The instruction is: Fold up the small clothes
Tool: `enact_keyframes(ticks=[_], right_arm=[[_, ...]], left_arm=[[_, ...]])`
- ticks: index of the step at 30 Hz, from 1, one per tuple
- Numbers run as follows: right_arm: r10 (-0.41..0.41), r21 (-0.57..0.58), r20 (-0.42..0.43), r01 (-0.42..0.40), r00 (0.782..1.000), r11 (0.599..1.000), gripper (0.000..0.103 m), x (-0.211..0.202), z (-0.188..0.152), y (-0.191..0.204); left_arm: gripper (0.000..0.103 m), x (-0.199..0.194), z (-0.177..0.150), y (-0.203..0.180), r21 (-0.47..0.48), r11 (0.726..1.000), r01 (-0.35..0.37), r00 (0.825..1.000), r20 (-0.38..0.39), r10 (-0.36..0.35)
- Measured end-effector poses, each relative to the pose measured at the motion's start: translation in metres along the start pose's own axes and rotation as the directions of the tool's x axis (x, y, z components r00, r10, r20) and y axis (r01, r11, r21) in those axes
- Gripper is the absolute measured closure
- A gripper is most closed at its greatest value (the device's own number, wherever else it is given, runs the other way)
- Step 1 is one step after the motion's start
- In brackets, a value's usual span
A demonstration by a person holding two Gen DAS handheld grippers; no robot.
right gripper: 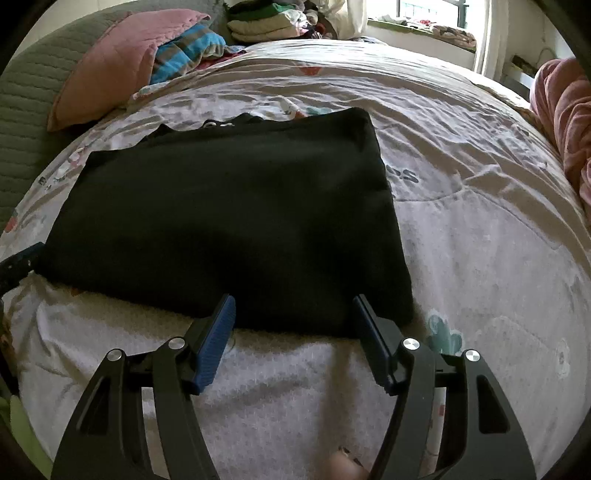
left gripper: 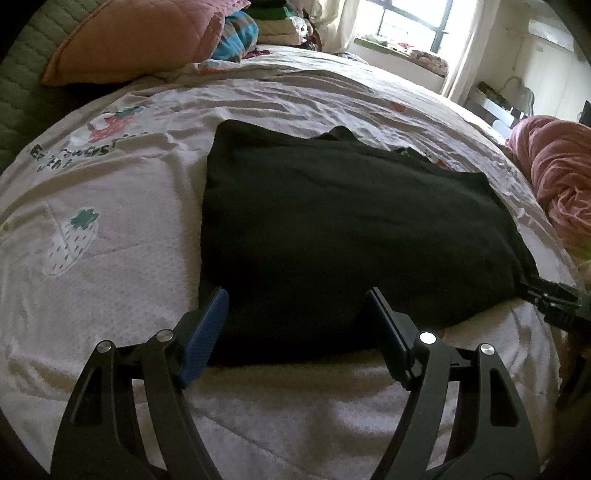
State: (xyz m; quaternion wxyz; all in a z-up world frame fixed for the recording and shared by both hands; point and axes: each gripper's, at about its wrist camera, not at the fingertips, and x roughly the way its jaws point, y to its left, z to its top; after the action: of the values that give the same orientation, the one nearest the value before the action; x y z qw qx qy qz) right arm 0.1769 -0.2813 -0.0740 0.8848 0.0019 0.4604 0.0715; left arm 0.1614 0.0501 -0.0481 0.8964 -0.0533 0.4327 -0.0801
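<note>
On a bed [left gripper: 110,229] with a strawberry-print cover, the black garment [left gripper: 332,229] lies flat, its near hem between each gripper's wide-open, empty fingers [left gripper: 207,325], probably lined up to pinch for folding.

The garment [left gripper: 332,221] lies flat on the bed cover [left gripper: 110,240], near edge toward both grippers. Left gripper [left gripper: 295,295] straddles its near-left corner, right gripper [right gripper: 293,301] its near-right — behind, a pillow [right gripper: 110,66] at far left, a clothes stack [right gripper: 262,22] beyond.
</note>
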Motion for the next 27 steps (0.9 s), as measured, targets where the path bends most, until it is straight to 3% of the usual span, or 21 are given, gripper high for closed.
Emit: enact_keyframes(ticks=[8,13,19,23,27], right_arm=[[0.007,0.001,0.000,-0.007,1.000,1.000,0.030,-0.007,-0.006,0.002],[0.007,0.003,0.013,-0.008,1.000,1.000,0.019,-0.015,-0.010,0.004],[0.013,0.000,0.034,-0.013,0.999,1.000,0.012,-0.025,-0.012,0.008],[0.018,-0.010,0.053,-0.017,0.998,1.000,0.008,-0.032,-0.013,0.014],[0.031,-0.020,0.068,-0.030,0.997,0.999,0.007,-0.037,-0.012,0.024]], left_arm=[[0.035,-0.009,-0.002,0.005,-0.027,1.000,0.007,1.000,0.015,-0.007],[0.035,-0.016,-0.005,0.008,-0.045,0.999,0.008,1.000,0.025,-0.007],[0.026,-0.026,-0.010,0.013,-0.076,0.997,0.013,0.999,0.030,-0.011],[0.011,-0.031,-0.013,0.015,-0.088,0.996,0.004,0.999,0.033,-0.001],[0.010,-0.035,-0.016,0.018,-0.101,0.995,-0.003,1.000,0.027,0.005]])
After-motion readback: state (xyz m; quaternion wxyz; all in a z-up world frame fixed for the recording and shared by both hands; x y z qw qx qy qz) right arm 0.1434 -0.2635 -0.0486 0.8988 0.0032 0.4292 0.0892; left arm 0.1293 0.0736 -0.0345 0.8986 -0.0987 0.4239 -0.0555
